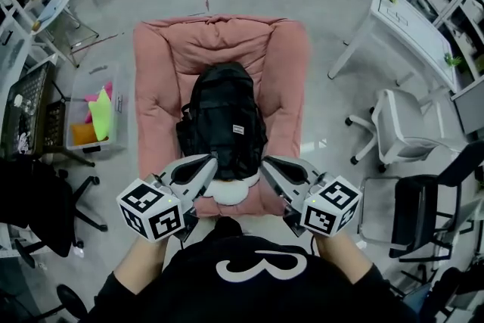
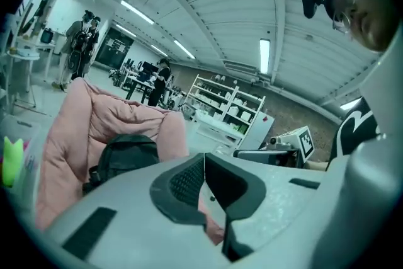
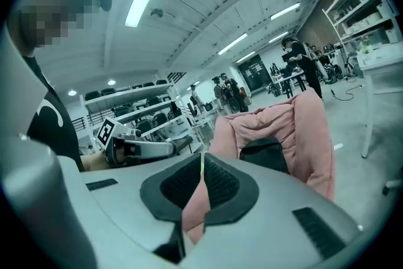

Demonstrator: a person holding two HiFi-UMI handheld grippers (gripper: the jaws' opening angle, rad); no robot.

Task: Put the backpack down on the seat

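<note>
A black backpack (image 1: 224,117) stands upright on the pink cushioned seat (image 1: 162,87), leaning on its backrest. My left gripper (image 1: 212,161) hangs at the backpack's lower left corner and my right gripper (image 1: 266,163) at its lower right, both over the seat's front edge. In the left gripper view the left gripper (image 2: 203,160) has its pads together with nothing between them, and the backpack (image 2: 123,157) lies beyond. In the right gripper view the right gripper (image 3: 202,164) is likewise shut on nothing, with the backpack (image 3: 264,153) ahead in the seat (image 3: 308,129).
A clear bin of coloured items (image 1: 94,113) stands left of the seat, with a black chair (image 1: 38,200) nearer me. A white office chair (image 1: 397,125), a black chair (image 1: 431,200) and a white table (image 1: 404,23) stand to the right. People stand far off.
</note>
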